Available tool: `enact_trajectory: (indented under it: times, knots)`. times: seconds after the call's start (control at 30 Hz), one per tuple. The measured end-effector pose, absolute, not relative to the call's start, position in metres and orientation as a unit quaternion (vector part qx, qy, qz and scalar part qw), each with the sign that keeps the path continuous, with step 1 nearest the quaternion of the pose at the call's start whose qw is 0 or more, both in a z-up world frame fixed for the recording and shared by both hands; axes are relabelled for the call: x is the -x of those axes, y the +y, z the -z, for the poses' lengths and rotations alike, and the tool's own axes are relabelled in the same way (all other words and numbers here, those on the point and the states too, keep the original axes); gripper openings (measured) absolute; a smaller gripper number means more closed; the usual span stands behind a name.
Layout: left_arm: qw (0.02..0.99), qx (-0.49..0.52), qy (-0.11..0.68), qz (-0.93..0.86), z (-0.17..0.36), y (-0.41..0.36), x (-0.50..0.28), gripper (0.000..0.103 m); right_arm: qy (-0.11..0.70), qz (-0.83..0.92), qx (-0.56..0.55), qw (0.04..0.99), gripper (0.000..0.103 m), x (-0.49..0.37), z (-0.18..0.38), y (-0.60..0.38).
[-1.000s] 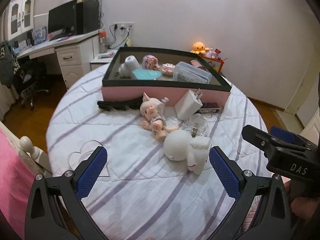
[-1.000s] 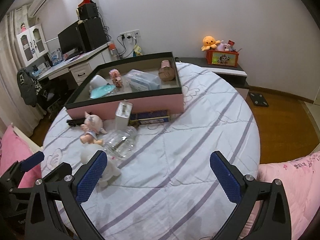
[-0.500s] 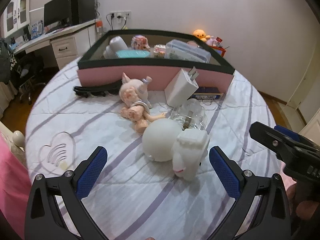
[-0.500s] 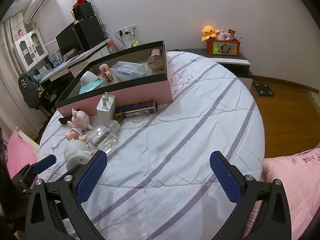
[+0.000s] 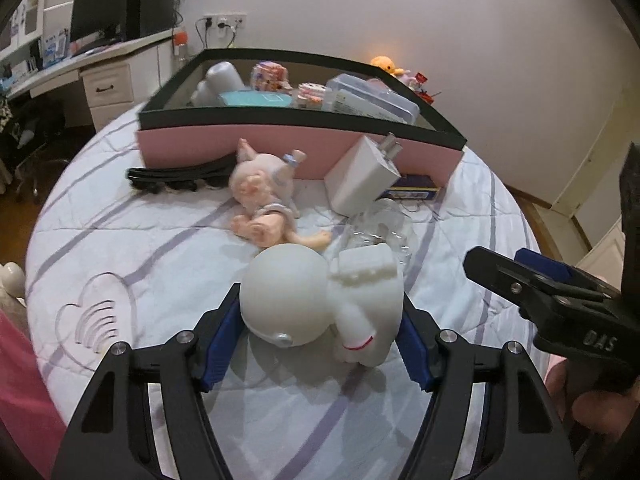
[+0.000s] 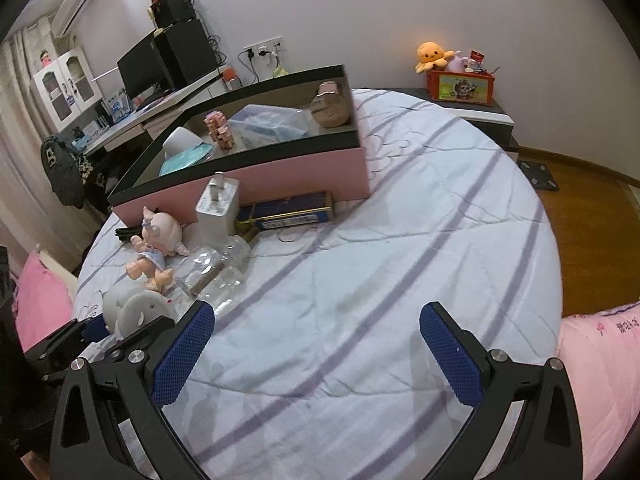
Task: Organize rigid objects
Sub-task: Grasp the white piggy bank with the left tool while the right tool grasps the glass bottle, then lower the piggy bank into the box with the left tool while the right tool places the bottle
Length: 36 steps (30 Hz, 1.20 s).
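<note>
A white astronaut toy [image 5: 288, 300] with a round helmet lies on the striped bed sheet. My left gripper [image 5: 318, 344] straddles it and its jaws are closing; the blue pads [image 5: 222, 340] touch the helmet on one side and the body on the other. In the right wrist view the toy [image 6: 136, 312] shows at lower left between those fingers. My right gripper [image 6: 316, 356] stands open over bare sheet with nothing between its fingers. Beyond the toy, a pink doll [image 5: 260, 192], a white charger [image 5: 360, 180] and a clear bottle [image 5: 384, 224] lie before the pink box [image 5: 200, 148].
The pink box with a dark rim holds several items. A black strip [image 5: 172, 174] and a flat blue box [image 5: 416, 190] lie against its front wall. A desk with a monitor [image 6: 140, 64] stands behind. A pink pillow [image 6: 600, 352] lies at the right.
The left gripper came down and forward over the white toy and its jaws narrowed from wide open onto it. The right gripper dropped lower and stayed open.
</note>
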<state>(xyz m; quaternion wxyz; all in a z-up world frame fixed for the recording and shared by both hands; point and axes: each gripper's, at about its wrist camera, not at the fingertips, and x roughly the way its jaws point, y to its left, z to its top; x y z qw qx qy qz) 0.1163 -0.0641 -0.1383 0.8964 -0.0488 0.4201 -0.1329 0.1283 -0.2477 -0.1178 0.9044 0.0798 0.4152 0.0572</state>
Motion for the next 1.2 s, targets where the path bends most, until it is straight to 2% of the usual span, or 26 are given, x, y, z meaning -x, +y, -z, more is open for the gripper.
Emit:
enact_trajectory:
  times: [0.37,0.43,0.47,0.6,0.63,1.2]
  knots:
    - [0.909,0.037,0.407,0.086,0.134,-0.015,-0.112,0.070,0.429,-0.083,-0.038,0.899,0.101,-0.165,0.128,-0.187]
    - [0.909,0.038,0.406,0.087,0.133,-0.011,-0.113,0.070,0.439,-0.077,-0.021,0.895,0.096,-0.170,0.136,-0.178]
    - [0.909,0.039,0.405,0.087,0.133,-0.010,-0.114,0.070,0.440,-0.070,-0.017,0.895,0.087,-0.171,0.138,-0.177]
    - [0.910,0.046,0.403,0.091,0.133,-0.005,-0.117,0.070,0.432,-0.051,0.013,0.900,0.068,-0.167,0.139,-0.174]
    - [0.910,0.047,0.402,0.092,0.133,-0.004,-0.117,0.070,0.430,-0.051,0.014,0.901,0.059,-0.166,0.138,-0.175]
    - [0.921,0.054,0.373,0.098,0.112,0.000,-0.117,0.070,0.404,-0.081,-0.016,0.911,0.059,-0.145,0.101,-0.187]
